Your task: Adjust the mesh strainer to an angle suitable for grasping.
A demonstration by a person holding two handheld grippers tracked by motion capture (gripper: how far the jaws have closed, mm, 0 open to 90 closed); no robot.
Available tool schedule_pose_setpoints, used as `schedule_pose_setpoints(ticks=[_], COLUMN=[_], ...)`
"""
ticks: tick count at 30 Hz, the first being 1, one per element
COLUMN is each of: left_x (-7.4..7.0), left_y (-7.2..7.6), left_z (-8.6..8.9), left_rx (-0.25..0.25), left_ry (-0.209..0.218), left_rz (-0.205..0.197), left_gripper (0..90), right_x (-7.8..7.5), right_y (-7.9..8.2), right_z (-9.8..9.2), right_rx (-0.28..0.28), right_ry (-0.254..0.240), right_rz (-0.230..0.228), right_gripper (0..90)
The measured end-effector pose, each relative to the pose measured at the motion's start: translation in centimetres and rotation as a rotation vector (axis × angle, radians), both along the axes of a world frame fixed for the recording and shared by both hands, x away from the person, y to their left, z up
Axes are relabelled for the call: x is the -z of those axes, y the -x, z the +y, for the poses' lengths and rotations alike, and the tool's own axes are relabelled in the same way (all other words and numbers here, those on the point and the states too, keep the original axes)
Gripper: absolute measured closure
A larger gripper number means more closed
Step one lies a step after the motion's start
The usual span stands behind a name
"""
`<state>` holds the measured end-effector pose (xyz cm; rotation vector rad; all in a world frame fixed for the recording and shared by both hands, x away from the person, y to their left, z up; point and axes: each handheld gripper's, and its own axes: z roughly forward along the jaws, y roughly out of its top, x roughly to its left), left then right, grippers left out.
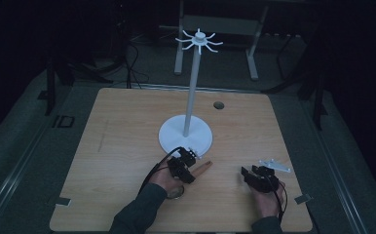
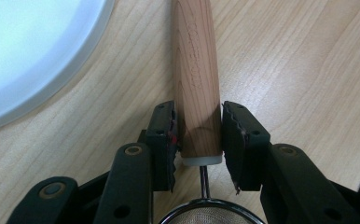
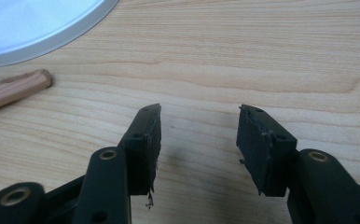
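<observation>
A light wooden table bears a white stand's round base and a wooden-handled strainer.

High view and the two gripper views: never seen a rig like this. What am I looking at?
There is no robot here. A person sits at a wooden table and holds a hand-held two-jaw gripper in each hand. The high view looks down from above the person's side. Each gripper view comes from a camera riding on that gripper, looking along its black jaws.

On the table stands a white stand with a round base and hooks at the top. Near it lies a small strainer with a wooden handle.

The left gripper has its jaws on either side of that handle, close against it. Whether they press on it is unclear. The right gripper is open and empty above bare wood.
</observation>
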<state>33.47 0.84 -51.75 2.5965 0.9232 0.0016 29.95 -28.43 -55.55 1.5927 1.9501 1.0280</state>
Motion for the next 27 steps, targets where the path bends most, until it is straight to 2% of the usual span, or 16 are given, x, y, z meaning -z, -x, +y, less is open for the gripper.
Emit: schedule_pose_setpoints(ticks=[6, 12, 14, 21, 27], left_x=[0.1, 0.5, 0.6, 0.5, -0.3], left_y=[-0.4, -0.7, -0.8, -0.7, -0.6], left_z=[0.0, 0.0, 0.1, 0.3, 1.3], left_rx=[-0.020, -0.035, -0.046, -0.059, -0.098], left_ry=[-0.011, -0.024, -0.018, -0.017, 0.034], left_rz=[0.024, 0.067, 0.076, 0.053, 0.010], left_gripper=[66.5, 65.1, 64.9, 68.4, 68.4], right_x=[0.0, 0.0, 0.0, 0.0, 0.1], right_y=[0.0, 0.0, 0.0, 0.0, -0.1], right_z=[0.0, 0.0, 0.0, 0.0, 0.0], right_rx=[-0.002, 0.000, 0.001, 0.000, -0.003], right_ry=[0.002, -0.001, -0.001, -0.002, 0.004], right_rz=[0.001, 0.002, 0.002, 0.001, 0.002], right_gripper=[49.3, 49.2, 49.2, 49.3, 49.2])
